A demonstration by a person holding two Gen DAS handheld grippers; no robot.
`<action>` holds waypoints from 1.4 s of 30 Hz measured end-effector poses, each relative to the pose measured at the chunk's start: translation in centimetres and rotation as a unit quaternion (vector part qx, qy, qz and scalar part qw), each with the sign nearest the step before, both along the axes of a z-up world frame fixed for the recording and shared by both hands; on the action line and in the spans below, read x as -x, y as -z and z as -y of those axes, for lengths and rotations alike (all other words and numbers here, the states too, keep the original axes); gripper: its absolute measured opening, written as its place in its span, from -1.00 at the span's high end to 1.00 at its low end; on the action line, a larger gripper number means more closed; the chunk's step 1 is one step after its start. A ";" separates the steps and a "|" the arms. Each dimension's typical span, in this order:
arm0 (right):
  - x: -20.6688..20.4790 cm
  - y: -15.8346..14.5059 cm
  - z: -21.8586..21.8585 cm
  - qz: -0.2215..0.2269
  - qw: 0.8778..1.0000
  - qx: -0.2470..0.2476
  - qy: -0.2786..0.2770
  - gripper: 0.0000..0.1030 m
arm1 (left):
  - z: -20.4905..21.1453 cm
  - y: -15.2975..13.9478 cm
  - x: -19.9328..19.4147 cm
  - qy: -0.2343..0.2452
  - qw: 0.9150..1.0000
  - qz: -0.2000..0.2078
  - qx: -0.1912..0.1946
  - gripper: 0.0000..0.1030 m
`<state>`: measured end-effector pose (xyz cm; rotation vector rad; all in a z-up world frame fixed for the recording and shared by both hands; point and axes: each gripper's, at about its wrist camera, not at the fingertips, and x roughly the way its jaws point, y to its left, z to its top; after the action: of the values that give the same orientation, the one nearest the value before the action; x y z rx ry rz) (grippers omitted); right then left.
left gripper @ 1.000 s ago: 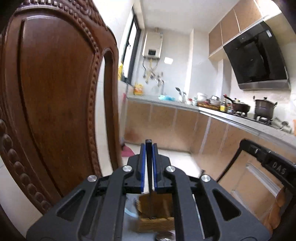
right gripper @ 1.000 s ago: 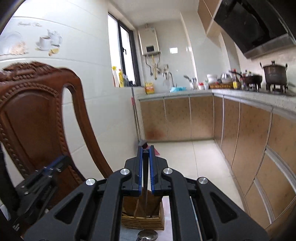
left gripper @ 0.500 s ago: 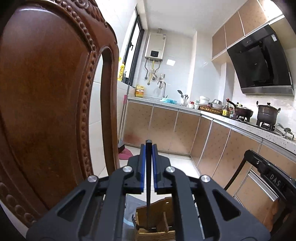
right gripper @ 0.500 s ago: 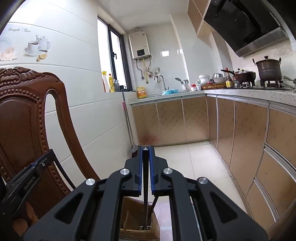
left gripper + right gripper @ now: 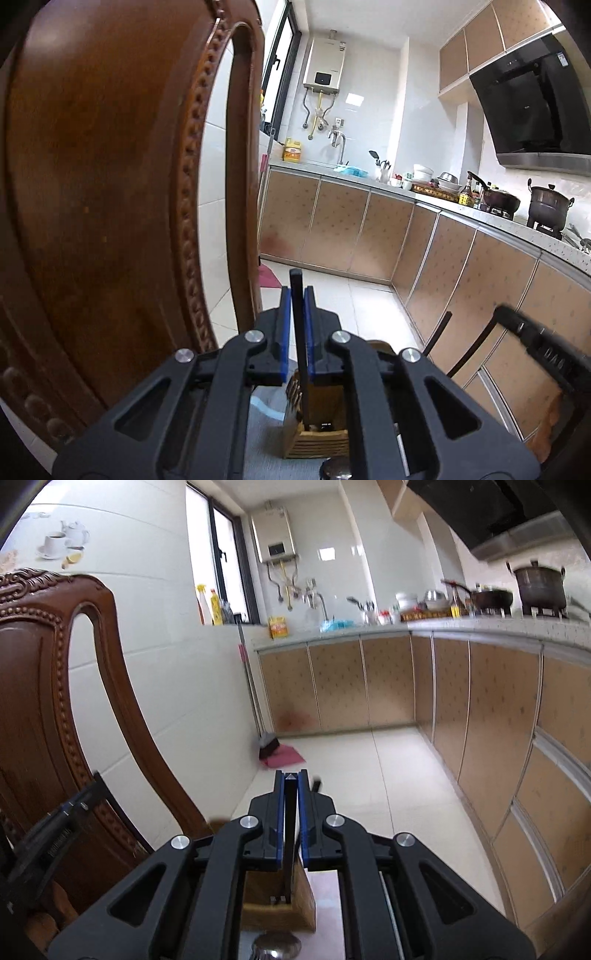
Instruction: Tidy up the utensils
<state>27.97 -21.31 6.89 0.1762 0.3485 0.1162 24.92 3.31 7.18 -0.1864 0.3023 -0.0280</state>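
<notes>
My left gripper [image 5: 295,295] is shut on a thin black chopstick [image 5: 301,350] that stands nearly upright. Its lower end reaches into a slot of the wooden utensil holder [image 5: 317,443] just below the fingers. My right gripper [image 5: 291,777] is likewise shut on a black chopstick [image 5: 289,849], whose lower end sits inside the wooden holder [image 5: 275,917]. The bowl of a metal spoon [image 5: 336,470] lies in front of the holder, also visible as the spoon [image 5: 275,945] in the right wrist view. Each gripper shows at the edge of the other's view.
A carved wooden chair back [image 5: 92,184] rises close on the left, and the chair [image 5: 33,701] also fills the left of the right wrist view. Kitchen cabinets [image 5: 480,701] with a cluttered counter run along the right. A broom [image 5: 267,746] leans on the tiled wall.
Both grippers have sunk toward the wooden holder with their chopsticks. The chopsticks' lower ends now reach deeper into the holder's slots. Both pairs of jaws have stayed shut.
</notes>
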 end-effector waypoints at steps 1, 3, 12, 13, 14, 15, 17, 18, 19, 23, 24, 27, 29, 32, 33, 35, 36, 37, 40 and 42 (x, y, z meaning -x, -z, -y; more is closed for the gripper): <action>-0.1 0.5 0.1 -0.011 1.000 -0.004 -0.001 0.85 | -0.1 0.2 0.0 0.005 1.000 -0.007 0.004 0.86; 0.0 1.4 0.5 -0.034 0.999 -0.014 -0.003 0.82 | -0.4 0.5 0.4 0.005 1.000 -0.011 0.008 0.85; 5.1 3.7 2.9 -0.062 0.998 -0.028 0.008 0.16 | -1.8 1.8 7.0 0.018 0.999 -0.001 0.031 0.28; 6.0 4.3 3.2 -0.067 0.997 -0.032 0.013 0.16 | -1.9 2.3 7.8 0.020 0.999 -0.006 0.030 0.28; 6.8 5.3 3.7 -0.078 0.996 -0.036 0.020 0.16 | -1.8 3.3 8.8 0.027 0.999 -0.021 0.028 0.26; 7.3 6.3 3.9 -0.092 0.995 -0.038 0.025 0.16 | -1.6 4.3 9.2 0.034 0.998 -0.037 0.023 0.23; 7.4 9.3 3.7 -0.146 0.988 -0.031 0.032 0.16 | -0.6 7.5 9.0 0.063 0.993 -0.096 0.001 0.22; 6.9 10.8 3.4 -0.175 0.984 -0.026 0.029 0.16 | -0.1 9.0 8.5 0.076 0.990 -0.122 -0.009 0.22; 6.2 12.4 2.9 -0.209 0.977 -0.023 0.021 0.17 | 0.6 10.7 7.9 0.091 0.983 -0.155 -0.020 0.23; 4.0 18.3 -0.1 -0.331 0.944 -0.010 -0.015 0.28 | 2.5 17.3 5.8 0.165 0.948 -0.270 -0.015 0.26; 3.9 18.8 -0.6 -0.338 0.941 -0.006 -0.015 0.28 | 2.9 17.9 5.5 0.177 0.944 -0.279 -0.009 0.26; 3.4 19.8 -1.9 -0.354 0.935 -0.003 -0.013 0.28 | 3.9 19.4 5.0 0.213 0.933 -0.290 -0.005 0.27; 3.1 20.0 -2.3 -0.356 0.934 -0.001 -0.013 0.28 | 4.6 20.1 3.8 0.222 0.925 -0.308 -0.007 0.27; 3.0 20.1 -2.9 -0.353 0.935 0.014 -0.012 0.28 | 5.6 21.3 2.1 0.221 0.916 -0.335 -0.013 0.28; 3.0 20.0 -3.0 -0.351 0.936 0.019 -0.011 0.28 | 5.8 21.6 1.7 0.220 0.914 -0.340 -0.011 0.29; 3.1 19.8 -3.0 -0.346 0.938 0.031 -0.010 0.28 | 5.9 22.0 1.0 0.226 0.910 -0.347 0.005 0.60; 3.2 19.7 -2.9 -0.344 0.938 0.035 -0.009 0.28 | 5.8 22.1 0.9 0.234 0.907 -0.350 0.021 0.70; 3.2 19.7 -2.8 -0.343 0.938 0.038 -0.007 0.28 | 5.8 22.1 0.8 0.240 0.905 -0.350 0.038 0.83; 3.5 19.5 -2.1 -0.348 0.937 0.041 -0.001 0.28 | 5.4 21.1 1.4 0.230 0.915 -0.329 0.030 0.86; 3.4 19.8 -1.8 -0.353 0.935 0.037 0.002 0.28 | 4.9 20.3 2.3 0.230 0.920 -0.314 0.032 0.89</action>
<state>24.55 -19.55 -12.91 0.1383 1.0690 0.0303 22.61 -1.58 -13.11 -0.1826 0.9864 -0.4526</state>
